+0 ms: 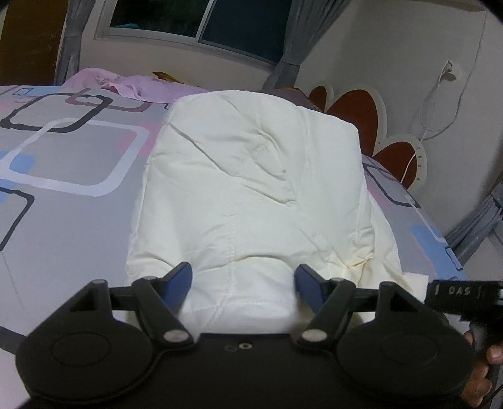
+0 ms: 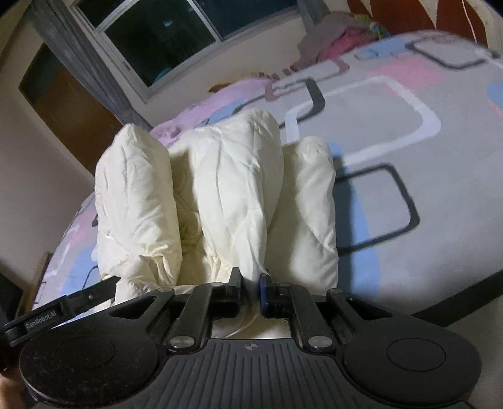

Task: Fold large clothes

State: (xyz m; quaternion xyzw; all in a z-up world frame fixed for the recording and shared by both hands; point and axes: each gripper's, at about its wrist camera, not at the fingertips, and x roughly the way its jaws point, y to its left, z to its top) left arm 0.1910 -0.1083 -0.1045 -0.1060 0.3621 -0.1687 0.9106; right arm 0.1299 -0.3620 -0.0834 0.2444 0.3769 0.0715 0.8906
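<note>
Now right gripper [image 2: 250, 283] pinches cream garment [image 2: 220, 188]; left gripper [image 1: 243, 278] straddles it.

A bed [image 1: 72, 176] carries a grey sheet printed with rounded squares — white, black, pink and blue. At eleven o'clock a lilac cloth [image 1: 132, 83] lies crumpled near its far edge. A dark window [image 1: 201, 22] sits at twelve o'clock, grey curtains [image 1: 292, 37] beside it — a white cable [image 1: 437, 103] hangs at two o'clock.
</note>
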